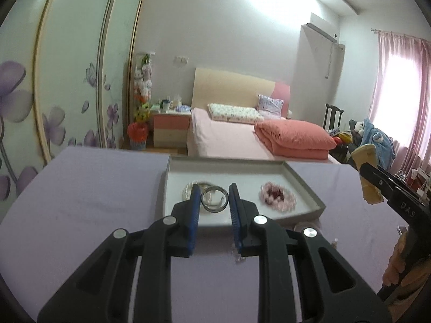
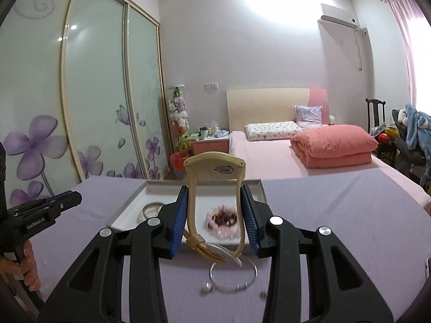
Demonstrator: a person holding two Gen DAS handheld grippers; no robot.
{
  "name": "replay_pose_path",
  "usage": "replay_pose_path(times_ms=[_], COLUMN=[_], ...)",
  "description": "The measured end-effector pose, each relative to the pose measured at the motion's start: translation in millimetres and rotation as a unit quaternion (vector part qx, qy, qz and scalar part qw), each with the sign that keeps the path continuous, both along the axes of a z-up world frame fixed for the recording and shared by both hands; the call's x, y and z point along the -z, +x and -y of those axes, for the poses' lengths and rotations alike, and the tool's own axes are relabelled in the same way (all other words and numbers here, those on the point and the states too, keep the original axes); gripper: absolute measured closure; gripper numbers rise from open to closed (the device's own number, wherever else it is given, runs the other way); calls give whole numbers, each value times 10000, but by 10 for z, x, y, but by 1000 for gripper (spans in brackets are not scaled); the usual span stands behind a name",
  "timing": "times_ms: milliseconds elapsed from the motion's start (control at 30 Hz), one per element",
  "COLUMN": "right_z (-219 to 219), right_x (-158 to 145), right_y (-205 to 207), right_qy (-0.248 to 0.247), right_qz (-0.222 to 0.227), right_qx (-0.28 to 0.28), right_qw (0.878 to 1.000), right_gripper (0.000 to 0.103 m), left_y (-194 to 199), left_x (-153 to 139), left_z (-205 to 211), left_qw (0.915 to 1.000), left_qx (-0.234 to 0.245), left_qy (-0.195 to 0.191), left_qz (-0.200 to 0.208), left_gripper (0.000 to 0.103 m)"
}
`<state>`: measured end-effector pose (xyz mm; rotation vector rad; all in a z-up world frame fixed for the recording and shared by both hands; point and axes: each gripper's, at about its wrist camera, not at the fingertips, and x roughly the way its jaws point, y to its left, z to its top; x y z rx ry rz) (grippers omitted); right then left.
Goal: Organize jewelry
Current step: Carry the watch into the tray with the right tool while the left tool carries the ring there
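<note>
A white tray [image 1: 304,185] lies on the lilac table. In it are a silver bangle [image 1: 214,197], a flat silver piece [image 1: 188,189] at the left and a pink bead bracelet [image 1: 277,197]. My left gripper [image 1: 214,202] is open, its jaws either side of the bangle, apart from it. My right gripper [image 2: 214,212] is shut on a cream watch [image 2: 215,172] and holds it above the tray's [image 2: 129,210] near edge. The watch also shows in the left wrist view [image 1: 367,172]. A thin silver bangle [image 2: 233,274] and small earrings [image 2: 206,292] lie on the table below it.
The lilac tabletop [image 1: 80,202] spreads around the tray. A bed [image 1: 229,134] with a folded pink quilt stands behind, sliding wardrobe doors [image 1: 67,80] at the left, a chair with clothes [image 1: 377,134] at the right.
</note>
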<state>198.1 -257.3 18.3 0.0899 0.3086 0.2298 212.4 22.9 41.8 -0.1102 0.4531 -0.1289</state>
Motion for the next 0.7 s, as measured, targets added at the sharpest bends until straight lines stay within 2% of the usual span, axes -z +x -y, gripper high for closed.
replay_pose_path(times_ms=[300,433,600,700], right_z=[-42,-91,-188,-257], right_x=[-103,49,332,468], right_y=[510,781,1120,1253], right_qy=[122,154,260,136], right_qz=[167,-105,-658,-832], right_qx=[-63,-144,-287,-253], right_qw=[9998,9997,9971,9961], right_gripper=[63,63,63,62], left_y=[593,908,1242,1397], left_x=[-31,63,212,296], left_z=[169,216,250,246], left_qw=[9999,9999,9998,9995], left_qx=[-6,-26,-3,-2], left_qy=[73,104,62,59], left_qz=[151,25,-208,-299], left_gripper=[81,81,81,81])
